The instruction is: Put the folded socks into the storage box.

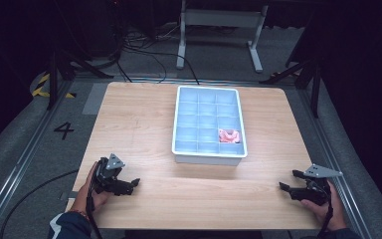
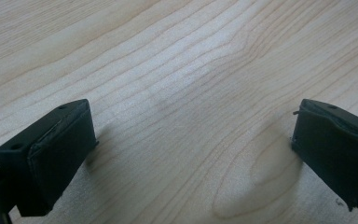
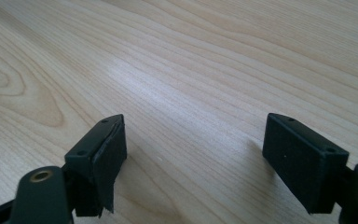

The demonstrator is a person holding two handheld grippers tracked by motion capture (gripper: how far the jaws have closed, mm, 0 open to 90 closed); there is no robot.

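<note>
Tray (image 1: pixel 181 124) on the table (image 1: pixel 129 124), at centre toward the far edge; one item (image 1: pixel 229 136) in a right-column compartment. Left claw (image 1: pixel 129 185) and right claw (image 1: pixel 287 182) flank the near corners.

- You have a light wooden table (image 1: pixel 144 124) in front of you, its grain showing plainly in both gripper views.
- Beyond its far edge, black cables (image 1: pixel 144 52) trail over the grey floor (image 1: pixel 25 144).
- A white metal frame (image 1: pixel 219 25) stands farther back — two legs with flat feet.
- Left of the table you see a painted "4" (image 1: pixel 64 130) and, farther off, yellow-black striped tape (image 1: pixel 42 85).
</note>
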